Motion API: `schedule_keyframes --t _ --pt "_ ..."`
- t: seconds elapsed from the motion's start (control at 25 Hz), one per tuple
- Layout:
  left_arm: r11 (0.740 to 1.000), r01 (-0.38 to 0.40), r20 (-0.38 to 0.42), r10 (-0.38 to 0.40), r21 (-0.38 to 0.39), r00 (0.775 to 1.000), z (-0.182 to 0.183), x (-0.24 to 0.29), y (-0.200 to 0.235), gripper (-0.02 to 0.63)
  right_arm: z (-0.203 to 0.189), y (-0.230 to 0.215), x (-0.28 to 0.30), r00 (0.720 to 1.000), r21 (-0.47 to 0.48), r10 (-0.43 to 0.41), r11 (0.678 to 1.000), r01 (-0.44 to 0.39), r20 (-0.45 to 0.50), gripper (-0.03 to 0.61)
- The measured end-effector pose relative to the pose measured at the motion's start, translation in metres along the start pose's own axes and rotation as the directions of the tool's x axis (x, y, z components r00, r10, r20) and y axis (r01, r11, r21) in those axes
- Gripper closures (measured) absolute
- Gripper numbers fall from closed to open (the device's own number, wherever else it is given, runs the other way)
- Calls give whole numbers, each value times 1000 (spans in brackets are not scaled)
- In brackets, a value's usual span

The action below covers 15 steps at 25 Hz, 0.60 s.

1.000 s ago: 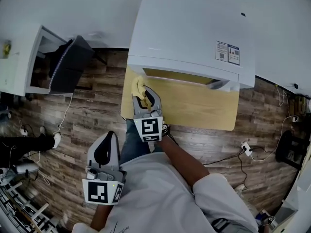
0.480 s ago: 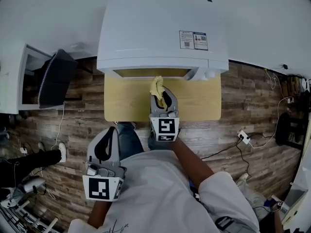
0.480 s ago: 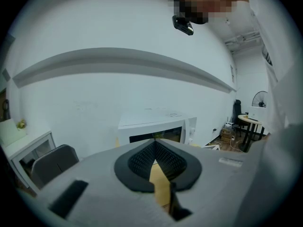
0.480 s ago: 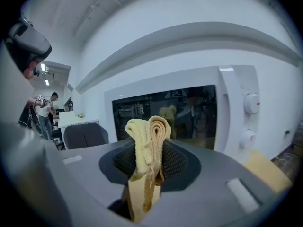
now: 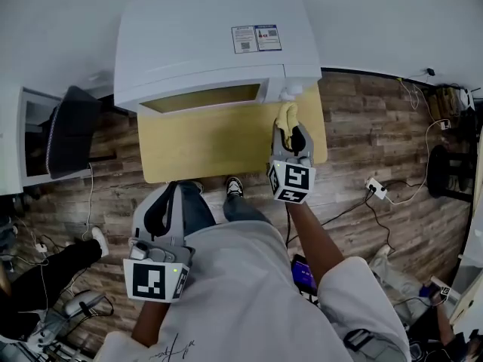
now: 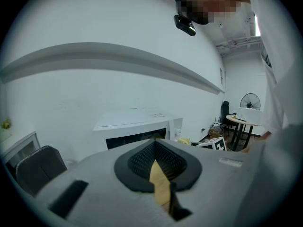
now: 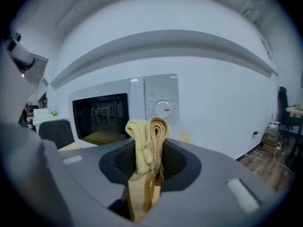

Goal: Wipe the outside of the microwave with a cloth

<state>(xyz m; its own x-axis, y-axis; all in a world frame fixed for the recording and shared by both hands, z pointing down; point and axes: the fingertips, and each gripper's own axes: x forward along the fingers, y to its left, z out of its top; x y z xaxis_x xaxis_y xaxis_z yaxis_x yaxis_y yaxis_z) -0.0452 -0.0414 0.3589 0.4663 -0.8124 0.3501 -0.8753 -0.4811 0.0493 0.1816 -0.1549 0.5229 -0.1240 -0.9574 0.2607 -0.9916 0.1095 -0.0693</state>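
The wood-plank floor (image 5: pixel 377 142) spreads under everything. On it stands a table (image 5: pixel 219 138) with a pale wooden top. A white microwave (image 5: pixel 204 44) takes up the table's rear edge, its dark door window (image 7: pixel 102 117) facing the person and two printed labels (image 5: pixel 255 38) on its top.

The left gripper (image 5: pixel 167 200) is held back by the person's body, off the table's front left corner and well apart from the microwave. Its jaws are drawn together with nothing between them; only a thin sliver of tabletop shows through the slit.

The right gripper (image 5: pixel 290 136) reaches over the table's right rear corner, pointing at the microwave's front right end. Its jaws are clenched on a folded yellow cloth (image 5: pixel 284 114), which stands up out of the pads in a bunched roll. The cloth's tip sits right at the control panel, just below and beside the round dial (image 7: pixel 162 109); whether it actually presses on the panel cannot be told.
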Motion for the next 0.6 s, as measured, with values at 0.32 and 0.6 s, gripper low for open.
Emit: schedule_keyframes --t 0.32,0.6 --pt "1000 -19 -20 19 -1 1000 -7 -6 -5 621 8 -63 17 998 -99 -69 993 68 0 456" --pt "1000 -25 -27 25 1 999 -9 -8 -11 621 7 -67 31 998 -178 -52 983 48 -18 457"
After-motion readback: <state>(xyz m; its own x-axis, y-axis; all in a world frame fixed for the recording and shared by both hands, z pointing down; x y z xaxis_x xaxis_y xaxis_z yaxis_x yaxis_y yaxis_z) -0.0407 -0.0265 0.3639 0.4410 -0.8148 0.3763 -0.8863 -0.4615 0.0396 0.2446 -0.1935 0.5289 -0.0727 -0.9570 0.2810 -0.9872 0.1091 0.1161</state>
